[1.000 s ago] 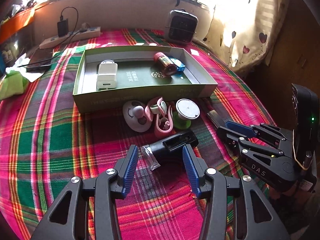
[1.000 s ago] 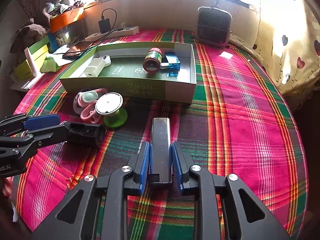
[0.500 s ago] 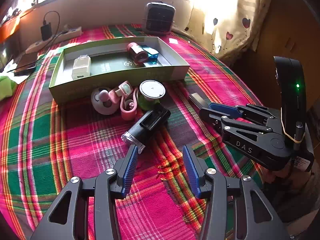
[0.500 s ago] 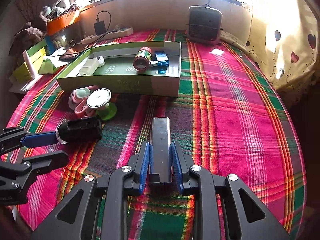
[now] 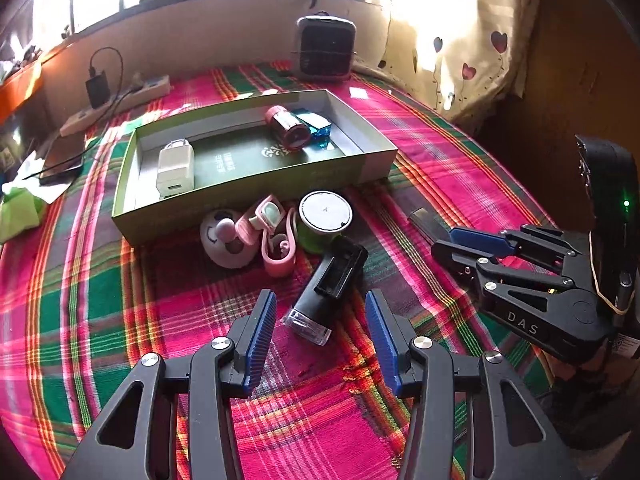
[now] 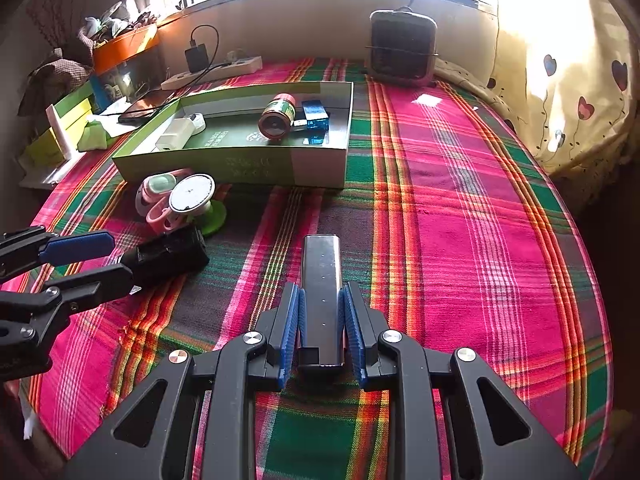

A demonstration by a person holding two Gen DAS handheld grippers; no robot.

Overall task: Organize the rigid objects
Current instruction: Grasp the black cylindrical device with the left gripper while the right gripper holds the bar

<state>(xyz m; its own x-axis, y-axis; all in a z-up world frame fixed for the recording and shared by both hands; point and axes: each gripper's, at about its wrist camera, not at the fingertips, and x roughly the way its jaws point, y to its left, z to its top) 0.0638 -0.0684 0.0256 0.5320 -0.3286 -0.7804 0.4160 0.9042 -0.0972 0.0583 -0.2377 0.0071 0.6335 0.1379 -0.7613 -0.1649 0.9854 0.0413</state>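
Observation:
My right gripper (image 6: 321, 300) is shut on a flat dark metal bar (image 6: 321, 276), held just above the plaid cloth; it also shows in the left wrist view (image 5: 464, 240). My left gripper (image 5: 320, 312) is open, its jaws on either side of the clear end of a black flashlight-like device (image 5: 332, 276) that lies on the cloth. A green open box (image 5: 256, 196) holds a white charger (image 5: 175, 168), a red can (image 5: 286, 126) and a blue item (image 5: 316, 124). In front of the box lie a round white disc on a green base (image 5: 326, 214), pink clips (image 5: 276, 236) and a white round piece (image 5: 226, 236).
A small heater (image 5: 326, 48) stands at the back by the wall. A power strip with a plug (image 5: 116, 98) and a phone (image 5: 64, 156) lie at the back left. A curtain (image 6: 568, 80) hangs at the right. Boxes and clutter (image 6: 72, 120) sit at the left edge.
My left gripper has come back forward over the black device, which has turned so its clear end points at me. The right gripper still holds the bar, nearly unmoved.

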